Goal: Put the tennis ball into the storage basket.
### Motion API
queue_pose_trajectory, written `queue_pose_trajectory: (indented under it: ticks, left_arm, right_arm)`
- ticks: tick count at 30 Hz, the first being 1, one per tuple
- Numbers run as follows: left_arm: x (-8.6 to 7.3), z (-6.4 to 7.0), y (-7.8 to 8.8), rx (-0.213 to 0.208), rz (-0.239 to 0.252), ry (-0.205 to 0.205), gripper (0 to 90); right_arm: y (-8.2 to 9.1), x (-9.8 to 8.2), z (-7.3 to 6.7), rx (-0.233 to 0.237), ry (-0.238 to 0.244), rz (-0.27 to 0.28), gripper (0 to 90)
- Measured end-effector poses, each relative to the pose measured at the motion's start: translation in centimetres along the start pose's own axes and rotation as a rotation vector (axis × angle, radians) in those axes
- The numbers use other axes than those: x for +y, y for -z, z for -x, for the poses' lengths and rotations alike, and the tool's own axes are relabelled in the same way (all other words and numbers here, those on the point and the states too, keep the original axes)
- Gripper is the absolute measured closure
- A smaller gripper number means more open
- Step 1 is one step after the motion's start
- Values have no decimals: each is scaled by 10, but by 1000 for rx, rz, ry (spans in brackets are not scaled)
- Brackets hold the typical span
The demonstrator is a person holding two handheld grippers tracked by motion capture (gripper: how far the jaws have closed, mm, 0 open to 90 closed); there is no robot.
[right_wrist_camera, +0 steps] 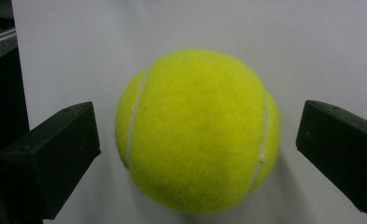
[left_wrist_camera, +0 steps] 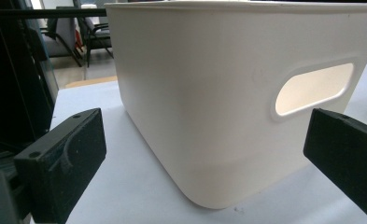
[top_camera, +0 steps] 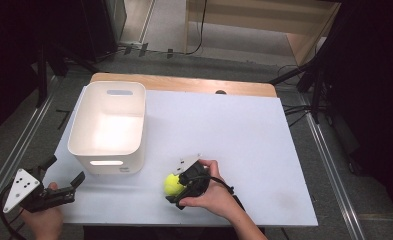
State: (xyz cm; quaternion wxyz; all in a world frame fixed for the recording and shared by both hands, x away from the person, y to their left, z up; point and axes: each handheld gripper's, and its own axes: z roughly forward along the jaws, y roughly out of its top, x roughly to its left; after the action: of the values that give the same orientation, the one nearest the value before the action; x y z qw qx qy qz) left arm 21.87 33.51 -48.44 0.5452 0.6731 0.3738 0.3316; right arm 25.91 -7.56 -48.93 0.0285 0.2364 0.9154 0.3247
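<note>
A yellow tennis ball (top_camera: 172, 184) (right_wrist_camera: 197, 133) rests on the white table top (top_camera: 234, 140) near its front edge. My right gripper (top_camera: 180, 186) (right_wrist_camera: 197, 149) is open, one black jaw on each side of the ball, and a gap shows at both sides. A white plastic bin (top_camera: 108, 125) (left_wrist_camera: 228, 93) with oval handle holes stands at the left of the table, empty as far as I can see. At the front left corner my left gripper (top_camera: 65, 170) (left_wrist_camera: 204, 154) is open and points at the bin's near corner, holding nothing.
A wooden strip (top_camera: 184, 82) borders the table's far edge. Metal rails (top_camera: 329, 165) run along both sides of the table. Dark stands and cables crowd the floor behind and to the right.
</note>
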Motion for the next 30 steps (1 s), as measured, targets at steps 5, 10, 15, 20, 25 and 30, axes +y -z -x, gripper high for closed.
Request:
queue_pose_trajectory:
  ticks: [5,10,15,20,25,30]
  left_arm:
    - [0,0,0,1,-1,0,0]
    - [0,0,0,2,-2,-3,0]
    - [0,0,0,3,-3,-1,0]
    - [0,0,0,1,0,-1,0]
    - [0,0,0,2,0,-2,0]
    - [0,0,0,1,1,-1,0]
  right_arm:
    - [-1,1,1,-2,-7,14,49]
    - [-2,2,0,-1,-5,13,53]
    - [-3,1,-1,-22,-6,-3,120]
    - [-4,1,0,-16,0,3,127]
    - [-6,1,-1,-11,-11,-13,188]
    - [-5,1,0,-2,0,3,222]
